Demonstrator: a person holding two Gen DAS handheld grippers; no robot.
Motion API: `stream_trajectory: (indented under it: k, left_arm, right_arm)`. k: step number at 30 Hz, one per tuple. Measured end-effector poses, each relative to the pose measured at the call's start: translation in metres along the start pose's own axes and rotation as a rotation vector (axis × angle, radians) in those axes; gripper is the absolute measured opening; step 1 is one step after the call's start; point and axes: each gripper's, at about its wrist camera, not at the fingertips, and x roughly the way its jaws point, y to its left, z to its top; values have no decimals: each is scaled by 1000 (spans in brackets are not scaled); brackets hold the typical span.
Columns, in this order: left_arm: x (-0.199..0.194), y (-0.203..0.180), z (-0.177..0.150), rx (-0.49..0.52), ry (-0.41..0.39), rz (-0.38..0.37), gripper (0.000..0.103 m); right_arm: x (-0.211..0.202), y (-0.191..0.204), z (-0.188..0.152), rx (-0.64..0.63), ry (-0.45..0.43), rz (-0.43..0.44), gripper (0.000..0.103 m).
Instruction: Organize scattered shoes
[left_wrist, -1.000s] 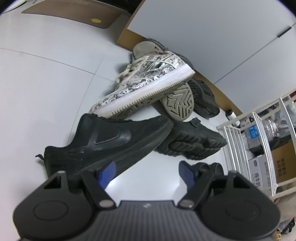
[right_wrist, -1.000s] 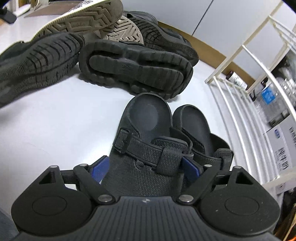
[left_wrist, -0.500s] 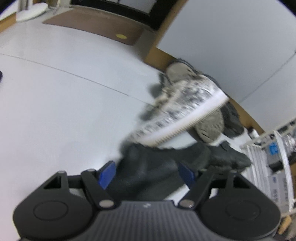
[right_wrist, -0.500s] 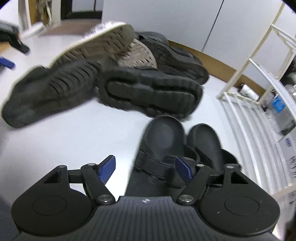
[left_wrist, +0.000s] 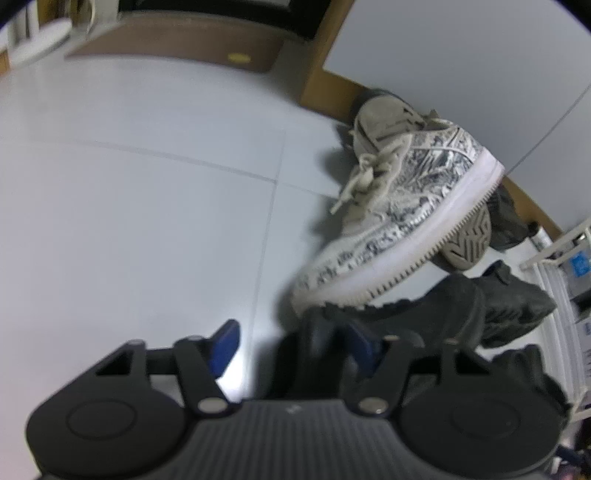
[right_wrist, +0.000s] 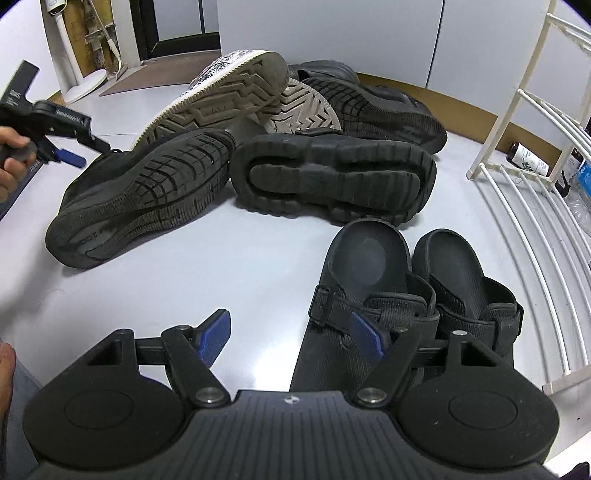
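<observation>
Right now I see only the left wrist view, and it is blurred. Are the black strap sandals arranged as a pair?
Observer: Yes. The black strap sandals stand side by side, soles down, next to the white wire rack.
Operator: And the shoe closest to my view?
Observer: The black sneaker lies on its side, its grooved tread facing the right wrist camera.
Operator: What is beside it?
Observer: A chunky black shoe, also on its side, thick sole showing.

The low-top lace-up sneaker (left_wrist: 402, 221) bore a grey-and-black marbled print over a white midsole and tan outsole. The mesh running shoe (right_wrist: 140, 195), the chunky-soled shoe (right_wrist: 332, 181) and the strapped rubber sandals (right_wrist: 402, 295) were black. The floor (left_wrist: 129, 221) was pale grey, the wire rack (right_wrist: 535, 184) white.
</observation>
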Motion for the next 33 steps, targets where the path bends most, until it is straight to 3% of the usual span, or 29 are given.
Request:
stream_trajectory:
  k: [3,6,13,17,18,19,20,22,26,33]
  left_arm:
    - [1,-3,-2,8,-3,-48,30]
    - [-2,-4,0,20,-25,-21,21]
    - [2,7,4,-10,-10,-59,21]
    - [6,11,6,-13,1,-72,47]
    - [7,11,6,-10,2,-69,48]
    - [8,10,5,-7,3,-65,46]
    - [9,9,4,-7,6,-81,36]
    - [11,8,3,-4,14,-111,34]
    - [3,1,1,35,18,-94,23]
    - [-17,-16,-12,93,30,-104,17]
  right_arm:
    - [2,-1,-1,1,7,3,76]
    - [2,2,-2,-10,8,9,76]
    - [2,3,-2,-12,2,15,76]
    - [4,4,-1,-15,3,16,76]
    - [5,5,-1,-18,4,18,76]
    - [5,5,-1,-21,5,20,76]
    - [6,6,-1,-25,6,22,76]
    - [6,7,-1,-32,7,25,76]
    - [7,9,-1,-38,9,29,76]
    - [8,12,-3,-44,16,31,76]
